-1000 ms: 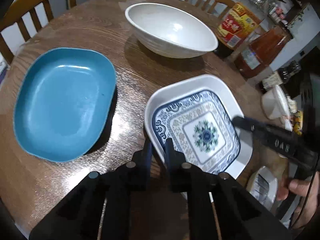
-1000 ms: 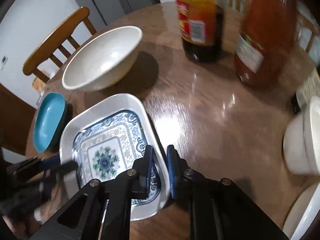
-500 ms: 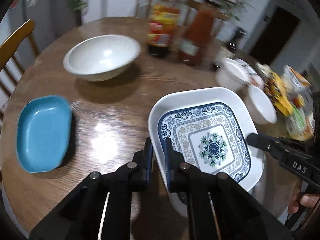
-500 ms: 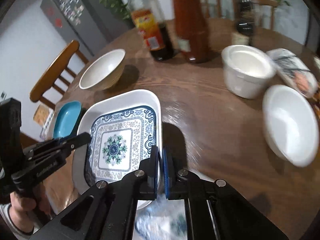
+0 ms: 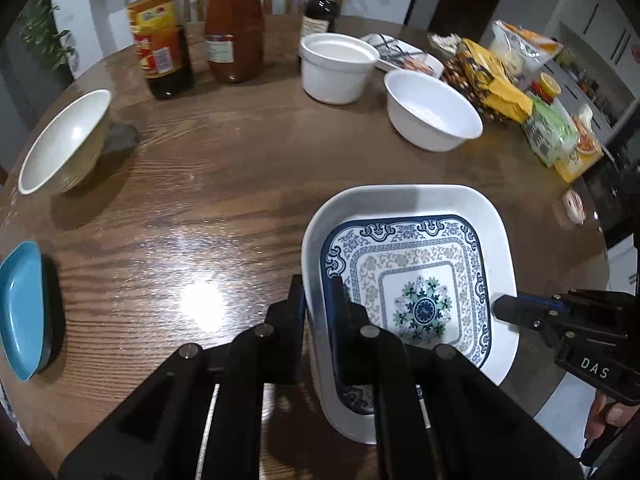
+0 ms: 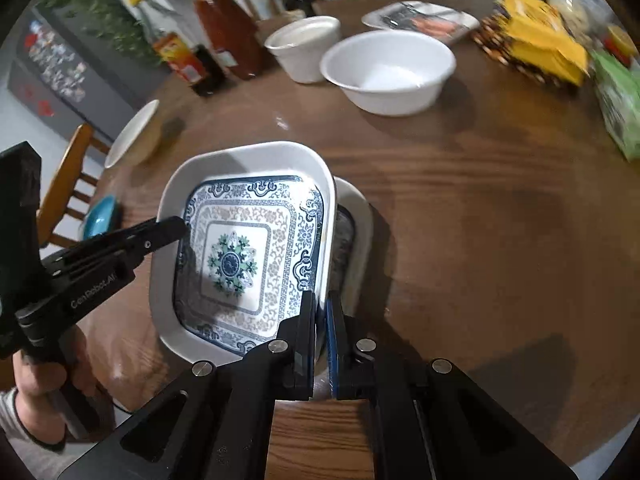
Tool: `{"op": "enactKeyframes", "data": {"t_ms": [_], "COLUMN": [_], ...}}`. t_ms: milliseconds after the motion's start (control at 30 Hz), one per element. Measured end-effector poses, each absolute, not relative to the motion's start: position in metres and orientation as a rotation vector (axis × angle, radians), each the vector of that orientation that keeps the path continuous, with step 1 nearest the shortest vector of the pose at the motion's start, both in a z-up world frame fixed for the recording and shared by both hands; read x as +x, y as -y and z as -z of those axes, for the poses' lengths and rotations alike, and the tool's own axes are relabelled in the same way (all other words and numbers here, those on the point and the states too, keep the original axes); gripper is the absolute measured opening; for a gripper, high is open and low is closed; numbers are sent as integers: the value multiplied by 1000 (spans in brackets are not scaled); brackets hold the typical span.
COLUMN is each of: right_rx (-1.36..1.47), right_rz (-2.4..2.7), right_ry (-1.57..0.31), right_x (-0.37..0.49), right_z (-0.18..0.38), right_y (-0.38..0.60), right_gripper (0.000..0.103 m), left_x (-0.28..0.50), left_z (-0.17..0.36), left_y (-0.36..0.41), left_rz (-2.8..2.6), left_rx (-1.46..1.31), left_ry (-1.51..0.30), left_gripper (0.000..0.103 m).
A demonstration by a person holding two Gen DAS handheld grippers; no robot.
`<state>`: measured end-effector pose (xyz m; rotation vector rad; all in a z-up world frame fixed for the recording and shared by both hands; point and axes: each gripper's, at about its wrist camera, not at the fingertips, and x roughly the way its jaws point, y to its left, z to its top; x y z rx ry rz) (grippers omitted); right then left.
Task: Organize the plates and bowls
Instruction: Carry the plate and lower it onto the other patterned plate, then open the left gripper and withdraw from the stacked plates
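Patterned square plate (image 6: pixel 240 256) carried over the table (image 5: pixel 224 184), each side rim pinched by one tool.
Left tool (image 5: pixel 317 292) and right tool (image 6: pixel 320 312) both clench the rim; a matching plate (image 6: pixel 354 240) lies directly beneath. Risk: thin rim grips may slip, or uneven lowering may tilt the plate so it knocks the lower one. Legible writing: "DAS" on one tool, "GenRobot.AI" on the other; bottle labels (image 5: pixel 154 46) unreadable.

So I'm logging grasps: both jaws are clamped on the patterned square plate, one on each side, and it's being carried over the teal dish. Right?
Not quite. Both grippers, left and right, clamp the patterned square plate on opposite rims, but the right wrist view shows it above a second white dish, not the teal dish at the table's far edge.
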<state>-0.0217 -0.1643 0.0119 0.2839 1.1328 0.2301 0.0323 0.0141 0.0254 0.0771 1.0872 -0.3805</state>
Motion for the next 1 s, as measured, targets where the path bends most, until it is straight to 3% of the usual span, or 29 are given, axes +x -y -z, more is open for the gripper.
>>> {"op": "enactKeyframes", "data": {"t_ms": [467, 567, 700, 900, 933, 1000], "right_rx": [199, 144, 116, 101, 97, 90], "right_rz": [-134, -103, -94, -119, -119, -124], "right_ry": [-1137, -1099, -1048, -1024, -1022, -1012], "right_x": [-31, -32, -29, -20, -19, -17], "right_z": [-11, -21, -34, -39, -40, -42], "right_y": [157, 157, 156, 145, 142, 136], "right_gripper": [8, 8, 8, 9, 12, 27], "left_x": [36, 35, 36, 38, 38, 38], "left_z": [-21, -25, -30, -34, -35, -37], "left_y": [-12, -17, -28, -43, -46, -51], "left_rz": [362, 353, 319, 248, 231, 189], "left_rx": [97, 79, 46, 26, 28, 39], "left_ry": [-1078, -1061, -1043, -1037, -1036, -1032], "left_gripper": [11, 16, 51, 74, 80, 90]}}
